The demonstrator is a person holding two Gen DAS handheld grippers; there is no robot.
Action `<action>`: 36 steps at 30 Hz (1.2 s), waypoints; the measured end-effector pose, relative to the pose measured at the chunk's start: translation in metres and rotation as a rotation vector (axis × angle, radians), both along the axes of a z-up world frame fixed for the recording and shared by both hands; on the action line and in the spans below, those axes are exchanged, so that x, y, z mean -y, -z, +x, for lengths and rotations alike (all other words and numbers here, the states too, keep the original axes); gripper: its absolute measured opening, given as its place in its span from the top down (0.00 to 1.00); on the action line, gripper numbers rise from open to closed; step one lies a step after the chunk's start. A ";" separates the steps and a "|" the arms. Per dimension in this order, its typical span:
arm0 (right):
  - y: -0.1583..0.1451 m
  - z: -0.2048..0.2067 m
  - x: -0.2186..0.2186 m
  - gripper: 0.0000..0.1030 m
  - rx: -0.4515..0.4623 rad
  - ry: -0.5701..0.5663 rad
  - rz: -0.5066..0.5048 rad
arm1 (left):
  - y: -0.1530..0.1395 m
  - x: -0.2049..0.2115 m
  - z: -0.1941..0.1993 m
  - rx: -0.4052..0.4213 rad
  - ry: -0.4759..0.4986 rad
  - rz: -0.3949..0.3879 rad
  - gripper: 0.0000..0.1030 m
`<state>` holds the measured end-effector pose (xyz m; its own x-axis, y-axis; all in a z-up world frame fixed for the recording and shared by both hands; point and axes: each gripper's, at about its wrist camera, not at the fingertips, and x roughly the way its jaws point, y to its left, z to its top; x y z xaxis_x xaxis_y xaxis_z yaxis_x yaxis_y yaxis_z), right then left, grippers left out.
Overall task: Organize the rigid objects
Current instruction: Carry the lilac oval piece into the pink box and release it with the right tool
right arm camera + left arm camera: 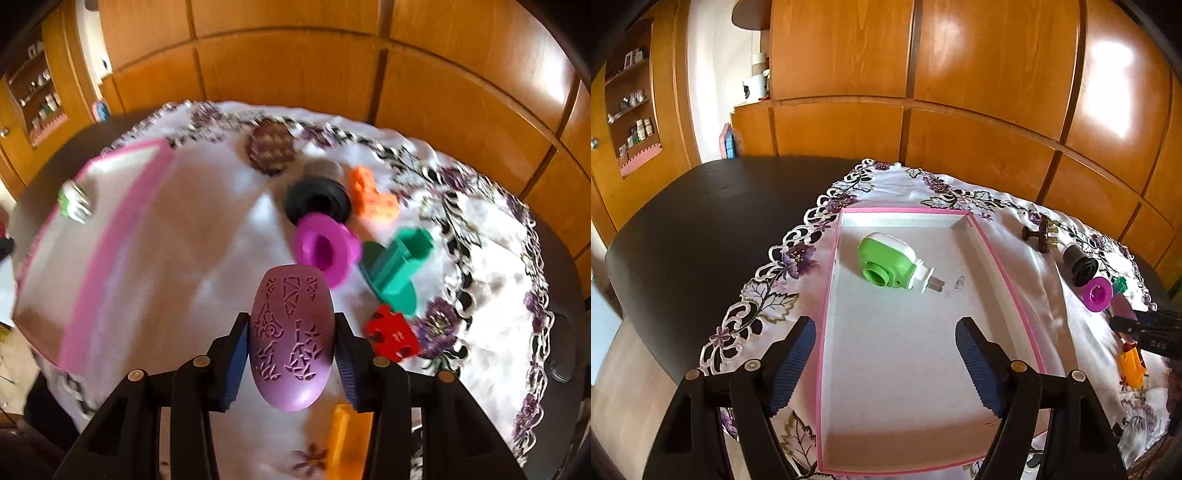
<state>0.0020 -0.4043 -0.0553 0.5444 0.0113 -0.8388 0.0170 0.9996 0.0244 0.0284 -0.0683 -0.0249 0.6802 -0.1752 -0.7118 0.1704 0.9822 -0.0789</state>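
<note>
A pink-rimmed white tray lies on the embroidered cloth; a green and white plug-in device lies inside it. My left gripper is open and empty above the tray's near half. My right gripper is shut on a purple carved oval piece, held above the cloth right of the tray. The right gripper also shows at the right edge of the left wrist view.
On the cloth right of the tray lie a magenta spool, a black spool, a dark brown disc, an orange piece, a green piece, a red puzzle piece and an orange object. Wooden cabinets stand behind the table.
</note>
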 end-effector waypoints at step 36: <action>0.019 0.156 -0.189 0.57 0.020 -0.177 -0.078 | 0.022 -0.038 0.012 -0.071 -0.072 -0.056 0.24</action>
